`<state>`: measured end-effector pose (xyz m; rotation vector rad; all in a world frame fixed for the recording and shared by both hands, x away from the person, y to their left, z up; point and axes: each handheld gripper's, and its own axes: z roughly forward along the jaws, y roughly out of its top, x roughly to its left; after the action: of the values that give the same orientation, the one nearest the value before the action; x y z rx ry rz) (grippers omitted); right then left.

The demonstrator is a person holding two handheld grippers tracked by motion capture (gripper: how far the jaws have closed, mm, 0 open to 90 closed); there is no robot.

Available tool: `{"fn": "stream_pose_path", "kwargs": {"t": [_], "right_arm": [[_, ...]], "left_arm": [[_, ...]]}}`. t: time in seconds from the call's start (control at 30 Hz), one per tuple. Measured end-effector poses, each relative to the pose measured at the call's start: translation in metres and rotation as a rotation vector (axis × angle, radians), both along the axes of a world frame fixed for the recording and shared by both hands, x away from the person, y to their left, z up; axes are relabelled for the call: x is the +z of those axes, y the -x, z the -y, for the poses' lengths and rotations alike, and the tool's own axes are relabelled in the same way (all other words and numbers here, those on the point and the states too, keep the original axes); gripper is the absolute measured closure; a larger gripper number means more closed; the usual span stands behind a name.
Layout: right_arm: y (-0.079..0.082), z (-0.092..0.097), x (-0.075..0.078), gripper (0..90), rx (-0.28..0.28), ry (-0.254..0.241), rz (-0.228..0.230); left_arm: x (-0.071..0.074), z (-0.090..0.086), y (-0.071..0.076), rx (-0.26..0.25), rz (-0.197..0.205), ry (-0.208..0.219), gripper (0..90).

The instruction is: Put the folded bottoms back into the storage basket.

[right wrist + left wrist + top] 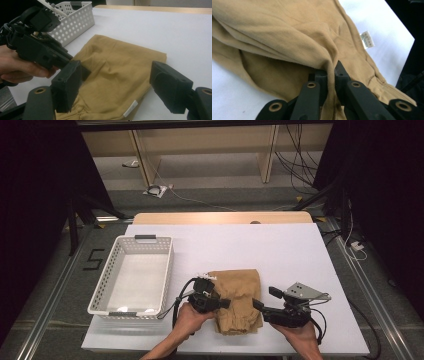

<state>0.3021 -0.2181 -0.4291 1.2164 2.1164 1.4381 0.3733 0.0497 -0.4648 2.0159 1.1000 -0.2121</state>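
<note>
Garment: a tan folded cloth garment lies on the white table cover, near the person's edge and between the two grippers; its kind is hard to tell from the folds, though a gathered band at the near edge hints at shorts or trousers.
Garment detail: a small white care label sticks out from one edge, seen in the left gripper view; the right gripper view shows the same label at the near hem.
Left gripper: the left gripper sits at the garment's left edge, held in the person's left hand.
Left jaws: clenched on a raised fold of the tan fabric, which runs up between the two black jaws in the left gripper view; the pads pinch the ridge of cloth tight.
Right gripper: the right gripper rests at the garment's right side, held in the person's right hand, with its grey three-cornered plate on top.
Right jaws: released and spread wide in the right gripper view, with the garment lying beyond them and nothing pinched.
Basket: a white perforated plastic basket stands on the cover to the left of the garment, apart from it.
Table: a wooden table edge shows past the far side of the cover.
</note>
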Motion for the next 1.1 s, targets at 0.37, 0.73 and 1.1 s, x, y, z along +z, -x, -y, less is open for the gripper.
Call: {"fn": "stream_pose_path", "kwargs": {"t": [0.37, 0.73, 1.1], "right_arm": [[-0.006, -0.002, -0.007, 26.8, -0.011, 0.052, -0.058], [-0.006, -0.003, -0.007, 26.8, -0.004, 0.048, -0.058], [-0.008, -0.003, -0.006, 27.0, 0.003, 0.041, -0.061]], "left_arm": [[-0.008, -0.005, -0.007, 0.033, -0.042, -0.025, 71.8], [-0.001, -0.02, -0.017, 0.159, -0.011, -0.098, 40.0], [-0.012, -0.015, -0.031, 0.199, -0.099, -0.115, 26.7]]}}
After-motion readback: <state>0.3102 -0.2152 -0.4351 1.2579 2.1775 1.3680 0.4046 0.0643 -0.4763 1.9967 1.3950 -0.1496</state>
